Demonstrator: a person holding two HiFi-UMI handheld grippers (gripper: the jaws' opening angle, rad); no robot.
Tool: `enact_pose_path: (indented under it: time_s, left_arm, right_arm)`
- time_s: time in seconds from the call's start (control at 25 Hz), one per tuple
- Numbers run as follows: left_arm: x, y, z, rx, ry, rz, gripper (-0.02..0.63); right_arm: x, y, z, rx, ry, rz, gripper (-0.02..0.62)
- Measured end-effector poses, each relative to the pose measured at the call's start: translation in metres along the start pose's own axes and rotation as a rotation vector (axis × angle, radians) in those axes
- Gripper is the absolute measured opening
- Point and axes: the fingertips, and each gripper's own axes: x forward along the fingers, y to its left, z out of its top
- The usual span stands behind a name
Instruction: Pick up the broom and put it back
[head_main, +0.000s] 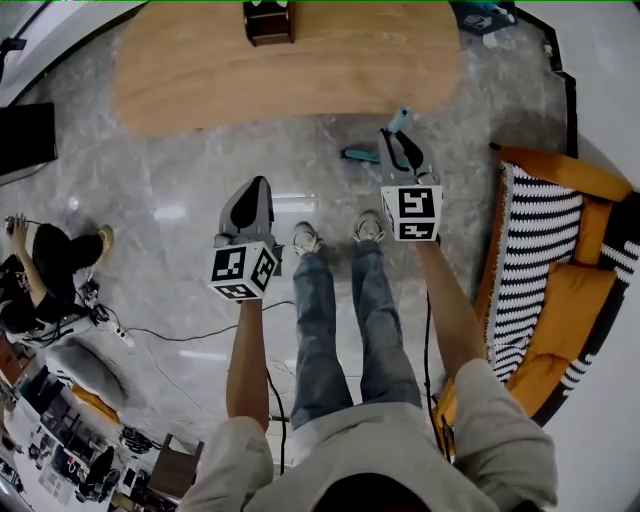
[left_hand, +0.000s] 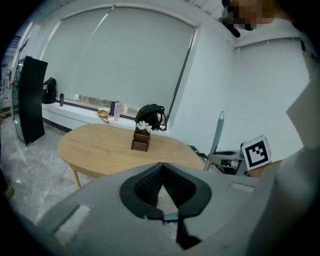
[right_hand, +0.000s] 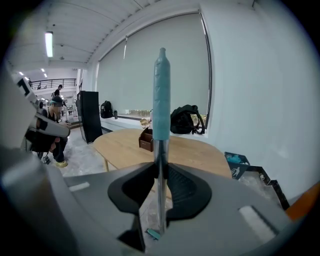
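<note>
The broom stands upright in front of the person's feet. Its metal handle with a teal grip (right_hand: 161, 95) runs up between the jaws of my right gripper (right_hand: 160, 167), which is shut on the metal part. The head view shows that gripper (head_main: 400, 142) with the teal grip (head_main: 401, 120) poking above it and the teal broom head (head_main: 360, 155) low by the floor. My left gripper (head_main: 258, 185) hangs to the left, apart from the broom, jaws shut on nothing (left_hand: 161, 166). In the left gripper view the broom handle (left_hand: 218, 132) stands at the right.
An oval wooden table (head_main: 200, 80) with a brown box (head_main: 268, 22) lies just beyond the broom. An orange sofa with striped cushions (head_main: 560, 260) lines the right. A person sits on the floor at the left (head_main: 50, 260). Cables (head_main: 180, 335) trail across the marble floor.
</note>
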Motion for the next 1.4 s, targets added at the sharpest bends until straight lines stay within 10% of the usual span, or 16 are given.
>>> enact_pose_path:
  time_s: [0.4, 1.4]
  left_arm:
    - [-0.007, -0.034, 0.030, 0.028, -0.037, -0.023, 0.002]
    - [-0.126, -0.114, 0.252, 0.110, -0.274, 0.006, 0.002]
  right_arm:
    - [-0.055, -0.012, 0.038, 0.037, -0.063, -0.025, 0.078]
    - [-0.229, -0.035, 0.225, 0.015, -0.208, -0.024, 0.078]
